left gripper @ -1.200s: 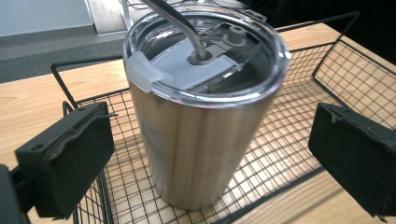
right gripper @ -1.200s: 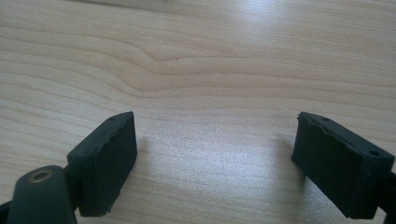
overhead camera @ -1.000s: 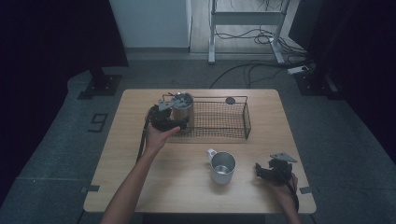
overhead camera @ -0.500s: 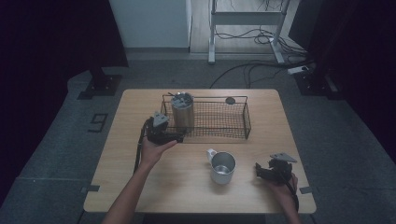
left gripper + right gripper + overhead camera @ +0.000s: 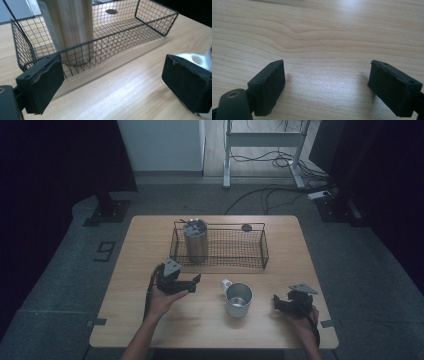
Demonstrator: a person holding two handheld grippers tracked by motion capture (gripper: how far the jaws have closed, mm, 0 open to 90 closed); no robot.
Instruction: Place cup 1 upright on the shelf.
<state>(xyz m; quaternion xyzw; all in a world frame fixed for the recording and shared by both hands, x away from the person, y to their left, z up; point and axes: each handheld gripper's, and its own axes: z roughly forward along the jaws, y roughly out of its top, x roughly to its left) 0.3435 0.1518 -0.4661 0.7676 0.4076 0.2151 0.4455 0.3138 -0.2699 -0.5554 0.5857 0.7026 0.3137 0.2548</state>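
Note:
A steel tumbler (image 5: 195,240) (image 5: 72,30) stands upright in the left end of a black wire basket (image 5: 235,266) (image 5: 152,25). My left gripper (image 5: 194,284) (image 5: 112,87) hovers over the table just in front of the basket and points right, toward a steel mug (image 5: 238,298) with a white handle (image 5: 197,58). Its jaws have just been opening a little and stand open with nothing between them. At the front right of the table my right gripper (image 5: 280,302) (image 5: 327,87) rests low over bare wood, its jaws wide apart and empty.
A small dark round disc (image 5: 246,227) (image 5: 111,11) lies at the basket's far side. The wooden table (image 5: 150,245) has free room at its left and near edges. Cables and a stand's legs (image 5: 260,165) lie on the floor beyond the table.
My left gripper has drawn back from the tumbler in the basket toward the near side and sunk a little. The tumbler stays standing in the basket. The right gripper has kept still.

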